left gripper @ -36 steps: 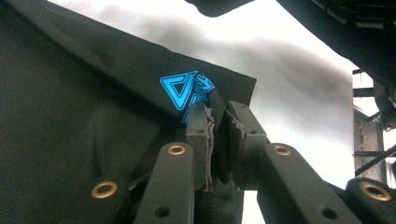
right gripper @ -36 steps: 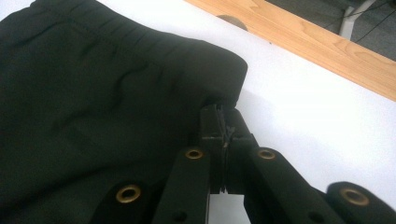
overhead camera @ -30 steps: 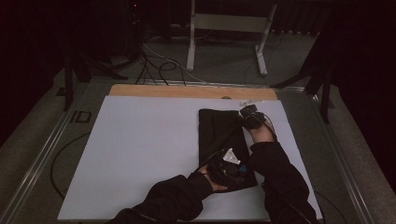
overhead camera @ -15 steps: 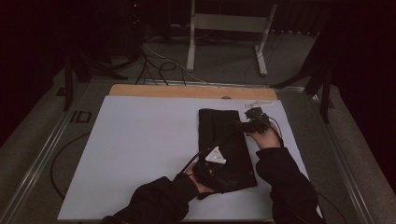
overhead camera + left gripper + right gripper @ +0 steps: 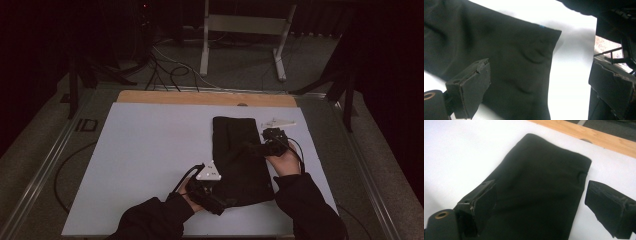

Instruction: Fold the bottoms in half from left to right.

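Lying flat on the white table sheet (image 5: 150,150), right of centre, the folded black garment (image 5: 241,160) looks like thin, limp cloth: light, soft, and sure to sag and unfold if lifted by one corner. At its near left edge the left gripper (image 5: 212,192) hovers just beside the fabric; its jaws have just been opening and stand wide, nothing between them, with the cloth spread below in the left gripper view (image 5: 506,57). Across the garment, at its right edge, the right gripper (image 5: 267,142) has likewise just been spreading its jaws, now wide and empty over the cloth (image 5: 541,195). The dim high view makes the fold lines hard to read, but the best hold is probably both corners of one short hem, pinched together.
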### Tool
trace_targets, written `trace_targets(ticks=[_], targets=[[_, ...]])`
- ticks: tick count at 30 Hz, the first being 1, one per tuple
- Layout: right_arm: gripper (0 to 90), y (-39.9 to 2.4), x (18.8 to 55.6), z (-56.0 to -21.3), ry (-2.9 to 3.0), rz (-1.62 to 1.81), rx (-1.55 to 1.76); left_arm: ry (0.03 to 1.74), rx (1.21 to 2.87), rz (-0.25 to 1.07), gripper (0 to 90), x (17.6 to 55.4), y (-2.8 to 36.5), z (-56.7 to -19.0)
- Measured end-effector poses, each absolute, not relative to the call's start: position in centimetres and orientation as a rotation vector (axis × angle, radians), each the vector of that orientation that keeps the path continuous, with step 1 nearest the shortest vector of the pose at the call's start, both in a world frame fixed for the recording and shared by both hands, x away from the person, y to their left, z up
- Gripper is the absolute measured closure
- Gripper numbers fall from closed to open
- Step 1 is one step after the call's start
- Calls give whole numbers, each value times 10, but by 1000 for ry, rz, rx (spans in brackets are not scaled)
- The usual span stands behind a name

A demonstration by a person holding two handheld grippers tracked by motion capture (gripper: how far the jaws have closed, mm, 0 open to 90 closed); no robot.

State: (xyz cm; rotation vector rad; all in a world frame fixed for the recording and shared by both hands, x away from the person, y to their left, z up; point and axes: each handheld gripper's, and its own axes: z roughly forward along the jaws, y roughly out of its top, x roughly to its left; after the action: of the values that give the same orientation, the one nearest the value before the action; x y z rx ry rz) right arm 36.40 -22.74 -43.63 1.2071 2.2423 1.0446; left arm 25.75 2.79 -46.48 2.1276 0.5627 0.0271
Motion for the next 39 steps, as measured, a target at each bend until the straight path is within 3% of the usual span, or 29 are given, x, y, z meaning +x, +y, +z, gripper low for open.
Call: trace_targets(ticks=[9, 14, 25, 27, 29, 34, 35, 36, 37, 38, 39], targets=[[101, -238, 327, -433, 2252, 1077, 1189, 569, 2133, 26, 89, 245, 47, -475], [95, -245, 304, -435, 2239, 1087, 1223, 533, 2165, 25, 162, 233, 48, -484], [98, -254, 267, -456, 2297, 1041, 1298, 500, 2253, 43, 410, 225, 41, -503], [150, -258, 264, -462, 2295, 1019, 1326, 499, 2274, 52, 435, 225, 39, -506], [261, -264, 256, -470, 2283, 996, 1359, 488, 2291, 60, 471, 225, 38, -510], [393, -265, 245, -481, 2343, 945, 1378, 495, 2316, 83, 536, 225, 38, -512], [459, -265, 245, -483, 2351, 932, 1386, 495, 2316, 83, 561, 225, 38, -512], [459, -265, 245, -483, 2351, 932, 1386, 497, 2323, 89, 561, 225, 37, -512], [566, -263, 244, -487, 2384, 873, 1370, 494, 2327, 93, 595, 225, 37, -513], [566, -263, 244, -487, 2384, 873, 1370, 494, 2331, 102, 595, 225, 37, -513], [698, -262, 244, -489, 2389, 848, 1358, 496, 2343, 123, 649, 226, 36, -512]])
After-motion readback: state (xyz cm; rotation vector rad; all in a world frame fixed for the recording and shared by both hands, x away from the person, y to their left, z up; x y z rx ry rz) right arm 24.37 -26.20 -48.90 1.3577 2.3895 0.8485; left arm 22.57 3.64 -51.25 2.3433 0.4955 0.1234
